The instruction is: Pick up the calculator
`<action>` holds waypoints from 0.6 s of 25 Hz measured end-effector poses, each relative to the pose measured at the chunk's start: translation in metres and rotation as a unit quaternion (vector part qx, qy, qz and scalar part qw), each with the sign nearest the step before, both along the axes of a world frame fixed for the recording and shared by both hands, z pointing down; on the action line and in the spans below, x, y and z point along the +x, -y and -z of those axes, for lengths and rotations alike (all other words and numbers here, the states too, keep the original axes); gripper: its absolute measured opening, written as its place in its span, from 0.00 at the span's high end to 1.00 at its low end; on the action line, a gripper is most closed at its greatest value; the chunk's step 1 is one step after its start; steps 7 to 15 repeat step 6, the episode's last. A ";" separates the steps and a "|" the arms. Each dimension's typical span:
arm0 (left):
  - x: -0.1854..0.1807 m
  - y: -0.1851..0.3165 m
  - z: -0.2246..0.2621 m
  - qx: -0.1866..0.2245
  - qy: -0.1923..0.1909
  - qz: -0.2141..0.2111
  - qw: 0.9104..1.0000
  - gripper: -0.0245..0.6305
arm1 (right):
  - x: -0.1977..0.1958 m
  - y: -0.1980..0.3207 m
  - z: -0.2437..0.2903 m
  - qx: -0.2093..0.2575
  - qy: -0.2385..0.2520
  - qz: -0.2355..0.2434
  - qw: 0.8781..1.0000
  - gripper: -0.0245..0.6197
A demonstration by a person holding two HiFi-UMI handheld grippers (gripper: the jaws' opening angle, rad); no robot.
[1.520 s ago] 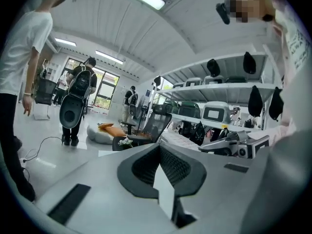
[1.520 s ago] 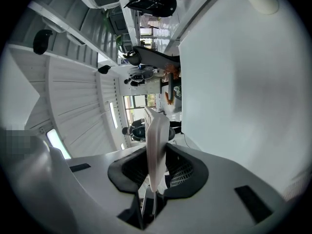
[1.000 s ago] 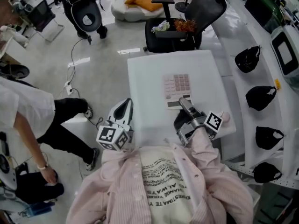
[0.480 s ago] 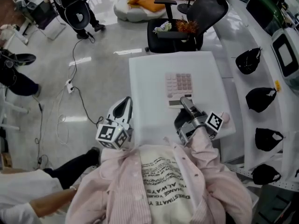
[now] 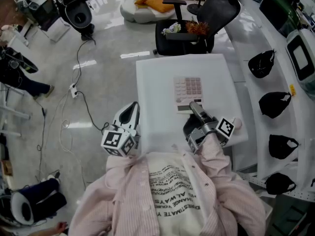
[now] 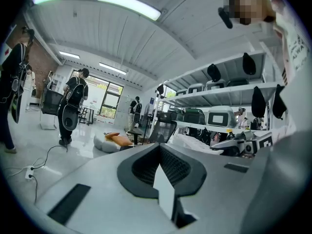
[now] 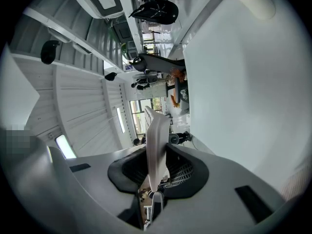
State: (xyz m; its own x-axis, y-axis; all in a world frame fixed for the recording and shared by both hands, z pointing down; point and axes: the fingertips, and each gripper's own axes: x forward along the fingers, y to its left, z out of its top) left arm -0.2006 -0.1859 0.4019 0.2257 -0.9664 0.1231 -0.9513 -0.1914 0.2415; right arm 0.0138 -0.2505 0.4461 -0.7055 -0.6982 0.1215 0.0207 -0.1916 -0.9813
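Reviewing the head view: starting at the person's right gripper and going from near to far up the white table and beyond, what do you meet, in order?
right gripper → calculator → table's far edge → black office chair

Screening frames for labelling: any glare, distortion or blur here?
Head view: sharp, even light, glare patches on the glossy floor. Left gripper view: heavy fisheye bending, black corners, bright ceiling lamp. Right gripper view: same fisheye, scene rolled sideways, calculator soft up close.

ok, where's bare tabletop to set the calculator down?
Left half of the table, from the calculator to the left edge, is bare. So is the far strip toward the chair. Crowded: near right corner, where the right gripper clamps the calculator.
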 end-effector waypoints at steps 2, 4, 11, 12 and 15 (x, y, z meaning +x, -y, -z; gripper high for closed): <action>0.000 0.000 0.000 0.000 0.000 0.000 1.000 0.96 | 0.000 0.000 0.000 -0.001 0.001 0.000 1.000 0.84; 0.000 0.000 0.000 -0.003 0.000 0.000 1.000 0.96 | 0.000 0.000 0.000 -0.001 0.002 -0.001 1.000 0.85; 0.001 -0.001 0.001 -0.006 -0.002 0.001 1.000 0.96 | 0.000 0.000 0.000 -0.001 0.002 -0.001 1.000 0.85; 0.001 -0.001 0.001 -0.006 -0.002 0.001 1.000 0.96 | 0.000 0.000 0.000 -0.001 0.002 -0.001 1.000 0.85; 0.001 -0.001 0.001 -0.006 -0.002 0.001 1.000 0.96 | 0.000 0.000 0.000 -0.001 0.002 -0.001 1.000 0.85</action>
